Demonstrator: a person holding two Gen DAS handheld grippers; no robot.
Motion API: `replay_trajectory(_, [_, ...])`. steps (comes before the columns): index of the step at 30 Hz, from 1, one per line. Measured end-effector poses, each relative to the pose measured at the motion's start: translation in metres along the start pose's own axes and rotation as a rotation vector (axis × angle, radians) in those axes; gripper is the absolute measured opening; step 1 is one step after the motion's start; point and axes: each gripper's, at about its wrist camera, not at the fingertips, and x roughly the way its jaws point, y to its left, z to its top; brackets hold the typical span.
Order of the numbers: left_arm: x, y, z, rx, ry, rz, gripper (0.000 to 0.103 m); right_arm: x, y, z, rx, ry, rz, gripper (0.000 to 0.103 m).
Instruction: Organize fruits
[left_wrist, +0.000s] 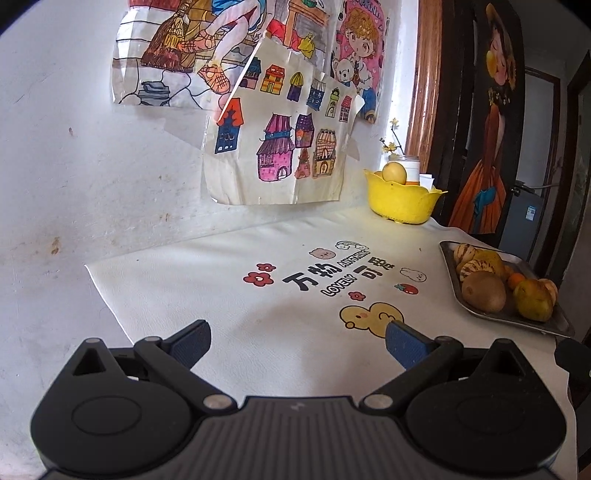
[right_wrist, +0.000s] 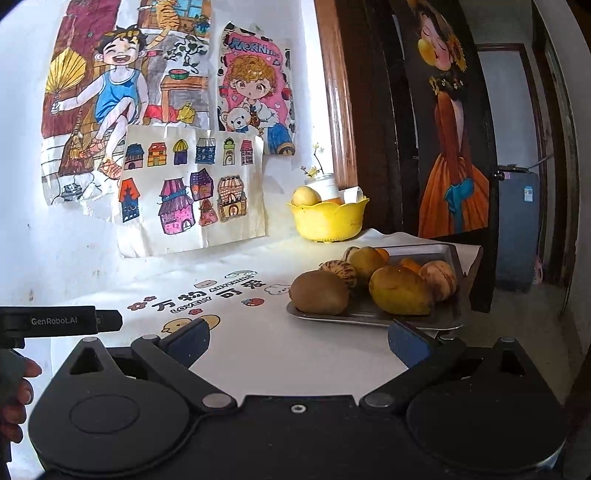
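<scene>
A steel tray (right_wrist: 439, 254) (left_wrist: 452, 271) at the table's right edge holds a brown kiwi (right_wrist: 319, 292) (left_wrist: 484, 291), a yellow-green fruit (right_wrist: 400, 290) (left_wrist: 533, 299), striped pale fruits (right_wrist: 340, 271) and small oranges. Behind it a yellow bowl (right_wrist: 328, 219) (left_wrist: 404, 201) holds a round yellow fruit (right_wrist: 304, 195) (left_wrist: 394, 172). My right gripper (right_wrist: 299, 341) is open just short of the tray's near edge, nothing between its fingers. My left gripper (left_wrist: 298, 341) is open over the printed cloth, left of the tray, and holds nothing.
A white cloth (left_wrist: 258, 306) with cartoon prints covers the table. Drawings hang on the wall behind. A white jar with a flower sprig (right_wrist: 325, 182) stands behind the bowl. The left gripper's body (right_wrist: 61, 321) and a hand (right_wrist: 14, 398) show at the left. A doorway lies right.
</scene>
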Motion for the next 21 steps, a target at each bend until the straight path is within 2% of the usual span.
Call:
replay_trajectory(6, [-0.006, 0.008, -0.006, -0.006, -0.013, -0.003, 0.103, -0.002, 0.007, -0.003, -0.022, -0.003, -0.042, 0.103])
replay_trajectory(21, [-0.012, 0.020, -0.011, -0.024, -0.026, -0.010, 0.103, -0.002, 0.019, -0.009, -0.066, 0.006, -0.009, 0.103])
